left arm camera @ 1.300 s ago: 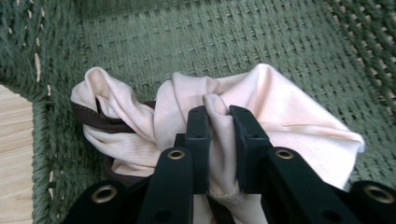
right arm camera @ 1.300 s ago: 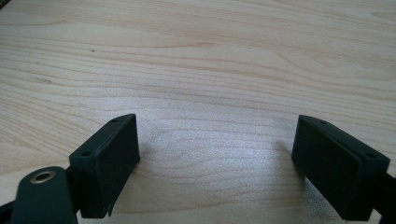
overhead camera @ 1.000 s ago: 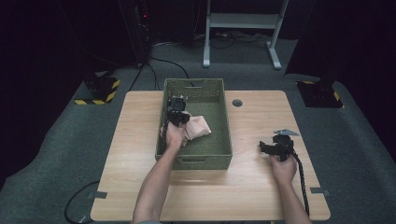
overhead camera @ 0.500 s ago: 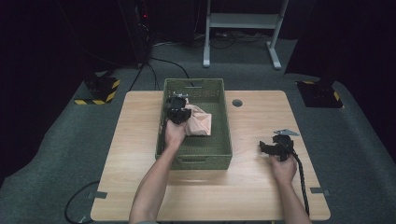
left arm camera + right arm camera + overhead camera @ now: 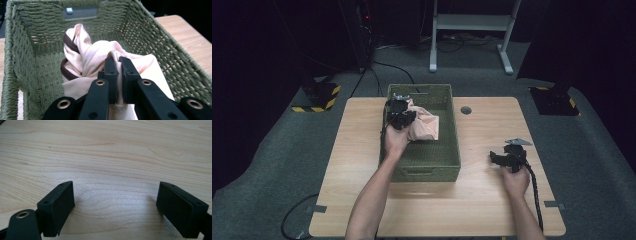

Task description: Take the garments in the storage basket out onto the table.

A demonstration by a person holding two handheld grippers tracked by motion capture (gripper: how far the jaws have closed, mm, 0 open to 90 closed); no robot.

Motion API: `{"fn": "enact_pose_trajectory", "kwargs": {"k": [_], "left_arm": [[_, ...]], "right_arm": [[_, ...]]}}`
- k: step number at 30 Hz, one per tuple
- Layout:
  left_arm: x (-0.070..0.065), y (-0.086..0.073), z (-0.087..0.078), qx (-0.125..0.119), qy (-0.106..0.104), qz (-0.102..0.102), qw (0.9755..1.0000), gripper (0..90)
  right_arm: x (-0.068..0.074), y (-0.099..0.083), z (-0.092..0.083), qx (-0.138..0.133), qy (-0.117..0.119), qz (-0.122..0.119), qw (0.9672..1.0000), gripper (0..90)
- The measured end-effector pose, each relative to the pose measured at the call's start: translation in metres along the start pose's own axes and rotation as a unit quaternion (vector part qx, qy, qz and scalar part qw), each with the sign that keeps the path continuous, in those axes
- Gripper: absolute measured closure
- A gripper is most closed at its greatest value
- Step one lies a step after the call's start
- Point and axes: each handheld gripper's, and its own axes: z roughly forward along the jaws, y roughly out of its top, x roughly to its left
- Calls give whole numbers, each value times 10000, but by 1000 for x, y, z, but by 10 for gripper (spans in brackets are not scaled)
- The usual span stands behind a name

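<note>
Left gripper (image 5: 119, 75): jaws pinched together on a fold of the pink cloth (image 5: 100, 65), with the fabric squeezed in the narrow gap between the pads; the grip sits high on a bunched ridge, likely so the rest of the cloth can hang free when raised.
Pink cloth: directly ahead of and under the left gripper's jaws, inside the green woven basket (image 5: 180, 65); it is twisted and gathered, with a dark brown trim (image 5: 67, 41) showing on the far-left folds. In the high view the cloth (image 5: 424, 125) bulges beside the left gripper (image 5: 399, 114), above the basket floor.
Basket: surrounds the left gripper on all sides, its handle slot in the wall straight beyond the jaws; its walls probably explain why the cloth is taken from above rather than dragged sideways.
Right gripper (image 5: 116, 205): jaws wide apart with nothing between them, bare tabletop (image 5: 105, 152) just below and ahead; in the high view it (image 5: 507, 157) is held low over the table, well away from the basket, seemingly parked so it stays clear of the lift.
Step in hand: judged to be pulling the cloth up and out of the basket.
Risk: a thin pinch of slippery fabric could slide out.
</note>
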Motion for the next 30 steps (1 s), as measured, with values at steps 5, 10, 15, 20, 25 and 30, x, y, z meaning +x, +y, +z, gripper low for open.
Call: {"fn": "enact_pose_trajectory", "kwargs": {"k": [5, 10, 15, 20, 25, 30], "left_arm": [[-2, 5, -5, -54, -147, -49, 9999, 850], [-4, 9, -10, -102, -242, -48, 9996, 850], [-8, 13, -13, -134, -340, -12, 9993, 850], [-12, 17, -17, -178, -401, 46, 9990, 850], [-18, 21, -21, -234, -500, 90, 9984, 850], [-23, 24, -27, -282, -609, 165, 9976, 850]], "right_arm": [[0, 0, 0, 0, 1, 1, 10000, 146], [0, 0, 0, 0, 1, 2, 10000, 146], [0, 0, 0, 2, 1, -3, 10000, 146], [0, 0, 0, 0, 1, 0, 10000, 146], [0, 0, 0, 2, 1, -3, 10000, 145], [0, 0, 0, 0, 1, -2, 10000, 145]]}}
